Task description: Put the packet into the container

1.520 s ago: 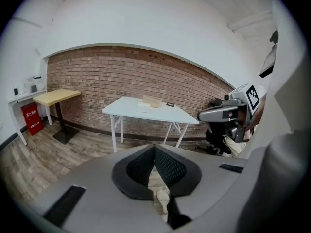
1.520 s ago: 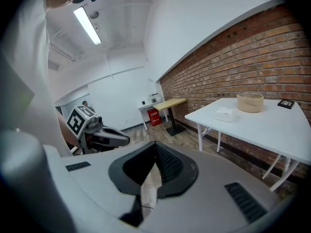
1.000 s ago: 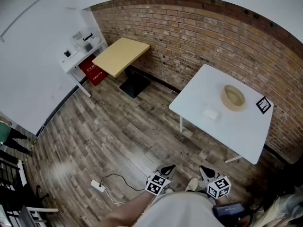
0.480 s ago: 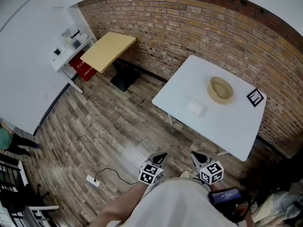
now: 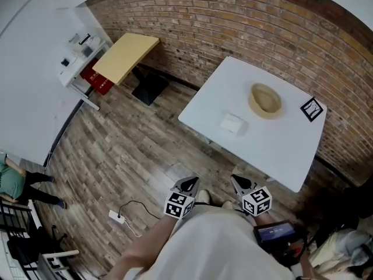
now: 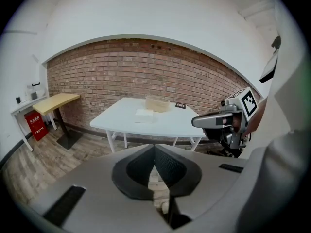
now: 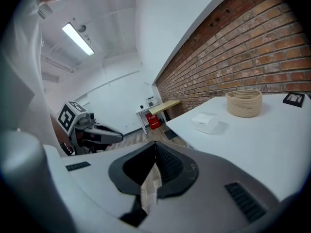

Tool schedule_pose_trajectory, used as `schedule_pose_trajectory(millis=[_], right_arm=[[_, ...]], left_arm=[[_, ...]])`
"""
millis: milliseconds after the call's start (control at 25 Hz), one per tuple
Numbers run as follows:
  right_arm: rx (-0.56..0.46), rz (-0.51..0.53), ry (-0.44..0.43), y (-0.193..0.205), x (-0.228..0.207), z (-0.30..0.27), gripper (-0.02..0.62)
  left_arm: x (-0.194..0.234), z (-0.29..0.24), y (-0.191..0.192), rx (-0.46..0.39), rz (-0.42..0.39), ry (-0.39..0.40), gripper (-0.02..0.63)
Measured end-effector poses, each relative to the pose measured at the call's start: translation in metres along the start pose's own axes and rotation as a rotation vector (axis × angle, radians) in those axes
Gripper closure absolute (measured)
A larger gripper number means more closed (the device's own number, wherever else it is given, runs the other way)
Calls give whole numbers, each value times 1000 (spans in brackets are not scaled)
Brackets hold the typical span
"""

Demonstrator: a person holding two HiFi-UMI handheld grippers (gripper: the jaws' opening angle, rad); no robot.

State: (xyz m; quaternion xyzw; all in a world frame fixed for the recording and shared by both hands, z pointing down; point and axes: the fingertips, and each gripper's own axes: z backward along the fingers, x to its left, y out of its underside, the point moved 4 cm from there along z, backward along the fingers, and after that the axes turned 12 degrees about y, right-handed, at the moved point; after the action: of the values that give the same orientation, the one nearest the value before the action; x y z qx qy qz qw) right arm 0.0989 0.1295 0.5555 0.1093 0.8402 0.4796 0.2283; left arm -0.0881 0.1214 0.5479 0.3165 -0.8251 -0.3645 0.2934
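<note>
A white packet [image 5: 232, 122] lies on the white table [image 5: 280, 150], left of a round tan woven container [image 5: 266, 100]. Both show again in the left gripper view, packet [image 6: 144, 114] and container [image 6: 157, 103], and in the right gripper view, packet [image 7: 207, 121] and container [image 7: 244, 103]. My left gripper [image 5: 187, 185] and right gripper [image 5: 239, 184] hang close to my body over the wooden floor, short of the table's near edge. Both have their jaws shut with nothing between them. Each gripper sees the other beside it: right gripper [image 6: 201, 122], left gripper [image 7: 115, 133].
A black square marker card [image 5: 312, 109] lies at the table's far right corner. A brick wall [image 5: 245, 28] runs behind the table. A yellow-topped table [image 5: 125, 56], a white shelf [image 5: 78, 54], and a power strip with cable [image 5: 118, 217] on the floor sit to the left.
The white table with packet and container has come nearer and shifted left in the head view. Both grippers travelled forward with me and stay shut.
</note>
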Motion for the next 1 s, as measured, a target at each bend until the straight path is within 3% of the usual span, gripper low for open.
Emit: schedule_pose_trajectory(millis=[400,680,1000], right_arm=[[16,-2,96,-13,-27,-33,588],[11,23,177,-51,-40,-73,588],[34,18,258,-67,-43,-98,588]], left_arm=[[41,-41,-19,6,-39,93,597],[90,-61,-57,-7,-76,167,597],[130,-73,-72,18,-131,232,597]])
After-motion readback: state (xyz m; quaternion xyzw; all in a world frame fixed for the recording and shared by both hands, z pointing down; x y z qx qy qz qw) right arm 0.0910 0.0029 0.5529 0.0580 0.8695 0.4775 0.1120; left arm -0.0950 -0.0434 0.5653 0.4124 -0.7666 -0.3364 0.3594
